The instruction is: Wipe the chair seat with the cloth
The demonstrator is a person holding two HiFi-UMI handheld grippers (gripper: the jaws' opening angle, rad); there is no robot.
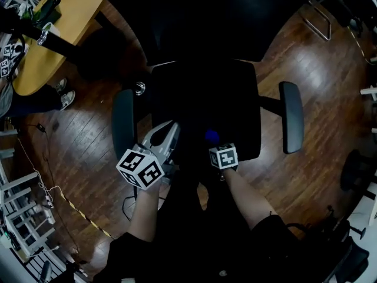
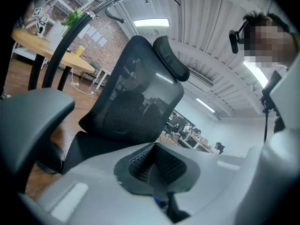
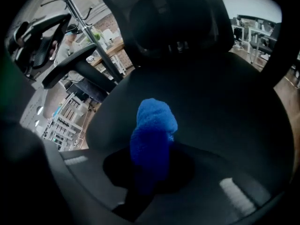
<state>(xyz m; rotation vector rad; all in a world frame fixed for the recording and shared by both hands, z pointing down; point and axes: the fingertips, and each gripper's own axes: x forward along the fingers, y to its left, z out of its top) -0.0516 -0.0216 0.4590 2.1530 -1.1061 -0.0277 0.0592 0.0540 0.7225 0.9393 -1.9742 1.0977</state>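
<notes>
A black office chair stands below me, its seat dark in the head view. A blue cloth is bunched between the jaws of my right gripper, which is shut on it. The cloth hangs low over the seat's front part; I cannot tell whether it touches. My left gripper hovers at the seat's front left corner, beside the left armrest. Its jaws are shut with nothing between them, and it looks toward the mesh backrest.
The right armrest sticks out over the wooden floor. A yellow table and a person's shoes lie at the far left. Cables run along the floor at lower left. A coat rack rises behind the chair.
</notes>
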